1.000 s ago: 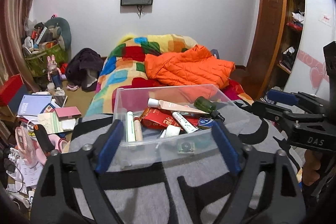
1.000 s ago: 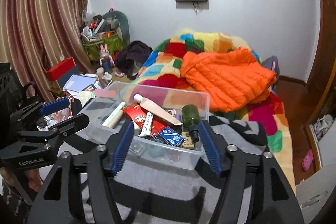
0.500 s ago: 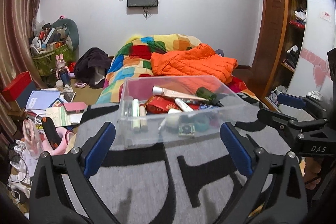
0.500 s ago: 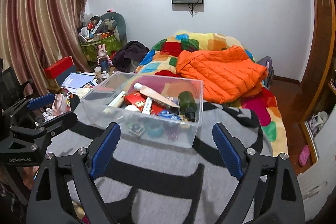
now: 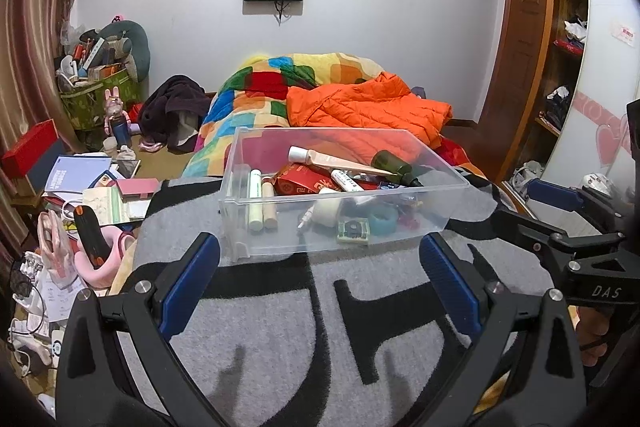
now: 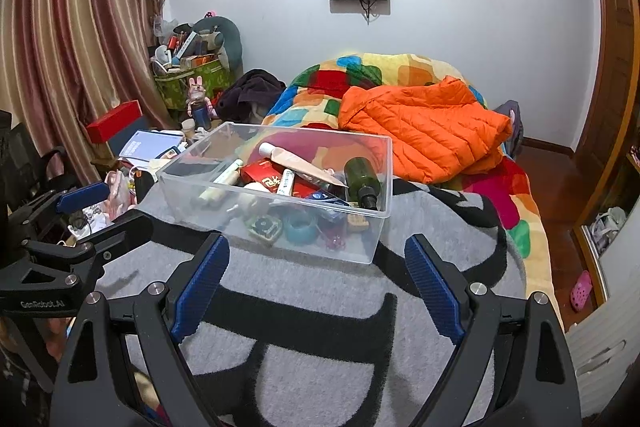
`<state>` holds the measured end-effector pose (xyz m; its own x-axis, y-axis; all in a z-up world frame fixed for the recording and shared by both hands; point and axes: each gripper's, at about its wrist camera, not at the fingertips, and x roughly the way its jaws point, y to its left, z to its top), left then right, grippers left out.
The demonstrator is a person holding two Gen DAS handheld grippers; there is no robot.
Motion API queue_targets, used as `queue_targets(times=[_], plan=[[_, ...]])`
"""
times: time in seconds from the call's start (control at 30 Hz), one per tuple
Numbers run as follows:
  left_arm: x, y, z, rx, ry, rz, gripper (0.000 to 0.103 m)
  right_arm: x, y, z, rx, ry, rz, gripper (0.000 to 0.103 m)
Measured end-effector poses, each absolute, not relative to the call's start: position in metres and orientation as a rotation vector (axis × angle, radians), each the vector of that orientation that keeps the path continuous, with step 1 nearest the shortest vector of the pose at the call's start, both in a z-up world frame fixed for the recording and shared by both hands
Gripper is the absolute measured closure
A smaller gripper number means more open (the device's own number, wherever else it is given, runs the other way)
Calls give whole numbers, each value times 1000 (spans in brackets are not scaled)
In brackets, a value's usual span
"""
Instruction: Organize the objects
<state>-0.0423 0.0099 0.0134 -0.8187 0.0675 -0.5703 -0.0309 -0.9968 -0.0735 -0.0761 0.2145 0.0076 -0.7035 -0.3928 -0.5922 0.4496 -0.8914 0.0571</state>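
A clear plastic bin point(image 5: 448, 203) point(image 6: 376, 227) stands on a grey and black blanket. It holds a dark green bottle point(image 5: 390, 165) point(image 6: 362, 179), a beige tube point(image 5: 336, 159) point(image 6: 296, 161), a red packet point(image 5: 304, 181), white tubes point(image 5: 254, 201), a teal ring point(image 6: 300, 229) and several other small items. My left gripper point(image 5: 320, 275) is open and empty, just short of the bin's near wall. My right gripper point(image 6: 316, 279) is open and empty, near the bin's near right corner. Each gripper shows at the edge of the other's view.
The blanket point(image 5: 280, 327) covers the bed's near end. Behind the bin lie an orange jacket point(image 5: 368, 107) and a colourful quilt point(image 5: 256, 95). Books, boxes and cluttered items point(image 5: 80, 187) fill the floor at left. A wardrobe point(image 5: 560, 47) stands at right.
Both grippers have pulled back from the bin and their jaws have opened wider. The bin now stands free on the blanket, farther from both cameras.
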Motion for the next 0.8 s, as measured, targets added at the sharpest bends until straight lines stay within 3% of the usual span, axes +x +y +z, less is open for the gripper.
queue_targets(times=[0.8], plan=[[-42, 5, 16, -940, -123, 2955, 2, -76, 214, 7, 853, 111, -2529, 15]])
